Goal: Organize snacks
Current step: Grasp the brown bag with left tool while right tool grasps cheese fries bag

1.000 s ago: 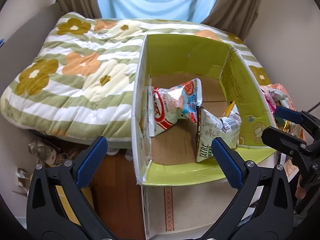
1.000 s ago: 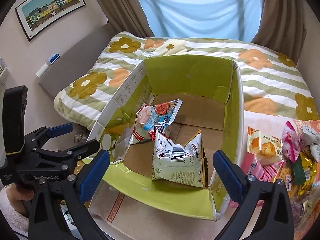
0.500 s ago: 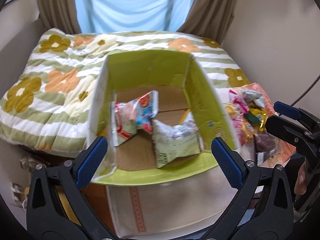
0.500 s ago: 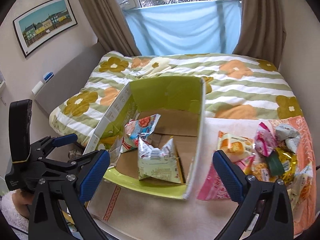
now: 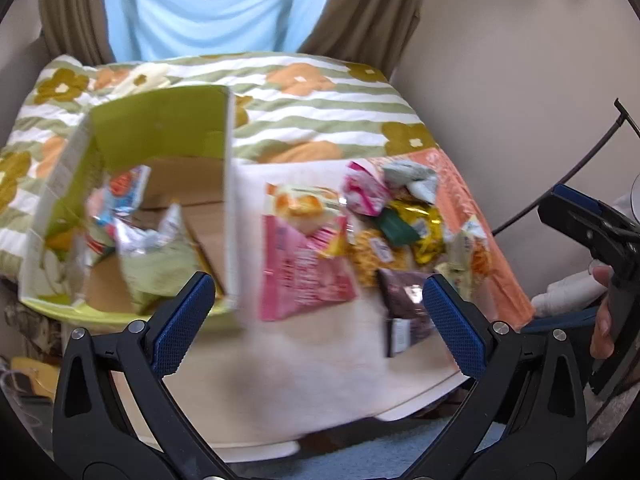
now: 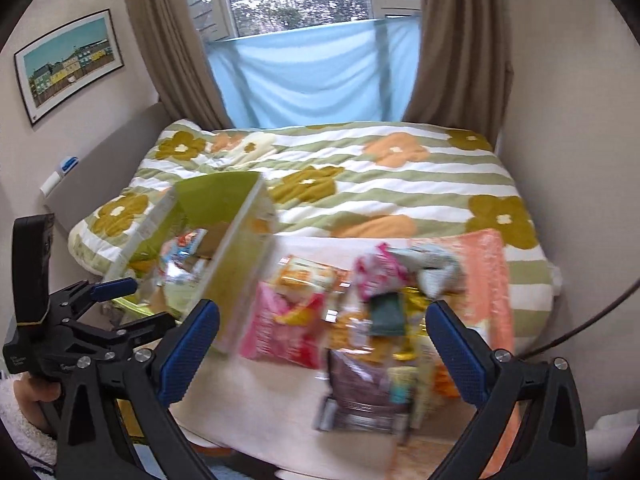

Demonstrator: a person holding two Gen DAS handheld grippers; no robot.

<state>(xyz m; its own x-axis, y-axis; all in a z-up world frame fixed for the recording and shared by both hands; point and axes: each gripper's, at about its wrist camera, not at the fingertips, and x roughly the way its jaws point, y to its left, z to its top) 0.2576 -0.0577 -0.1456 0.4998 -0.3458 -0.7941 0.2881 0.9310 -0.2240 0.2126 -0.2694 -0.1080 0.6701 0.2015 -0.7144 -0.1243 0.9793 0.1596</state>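
Both views swung from cardboard box to crinkly snack packets.

— Is there any writing that can be read?
— None. The snack packets on the tabletop are blurred, so their printing shows only as smears of colour. The side of the green box carries small dark print, and the left hand-held gripper carries a pale label, both too small to read.
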